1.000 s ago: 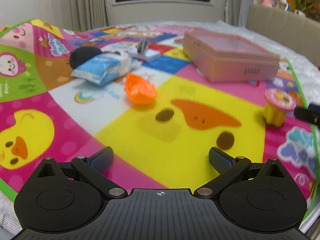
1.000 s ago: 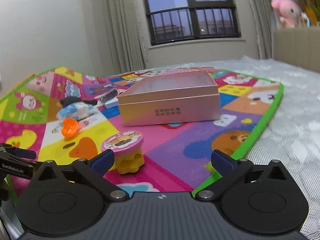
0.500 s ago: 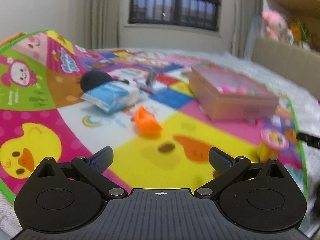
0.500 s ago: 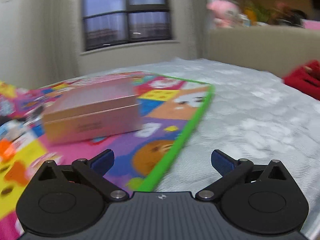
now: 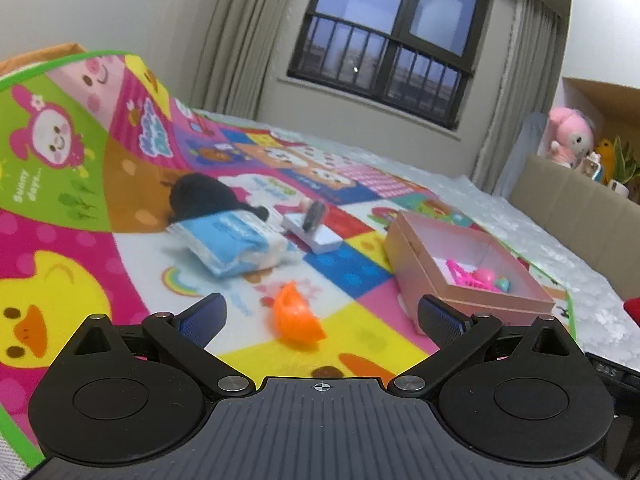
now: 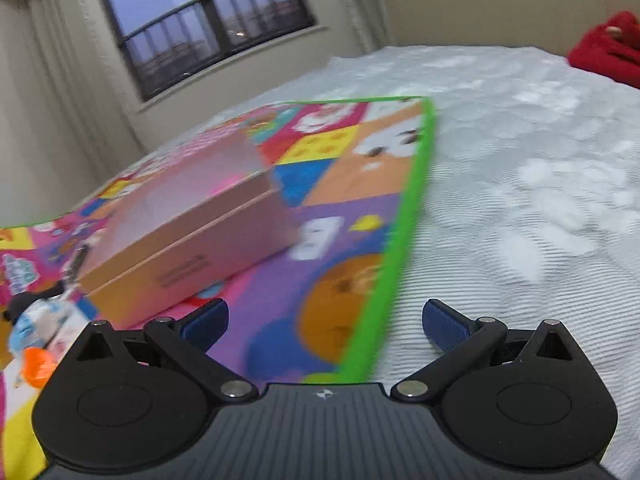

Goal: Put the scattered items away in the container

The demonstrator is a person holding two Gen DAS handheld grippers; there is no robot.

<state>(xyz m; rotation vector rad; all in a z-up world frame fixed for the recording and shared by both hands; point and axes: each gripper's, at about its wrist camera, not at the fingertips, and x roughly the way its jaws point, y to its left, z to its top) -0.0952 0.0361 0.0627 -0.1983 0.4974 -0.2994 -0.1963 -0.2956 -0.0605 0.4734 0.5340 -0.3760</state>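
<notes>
Currently both my left gripper [image 5: 320,316] and right gripper [image 6: 325,320] have fingers spread, empty. Orange toy [image 5: 297,318] lies on mat [image 5: 60,280], near pink box [image 5: 472,276].

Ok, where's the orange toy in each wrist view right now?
Left wrist: orange toy sits low centre on the mat, between the open jaws.
Right wrist: orange toy at the far left edge, blurred, partly behind the gripper body.
Shared landmark: the pink box.
</notes>
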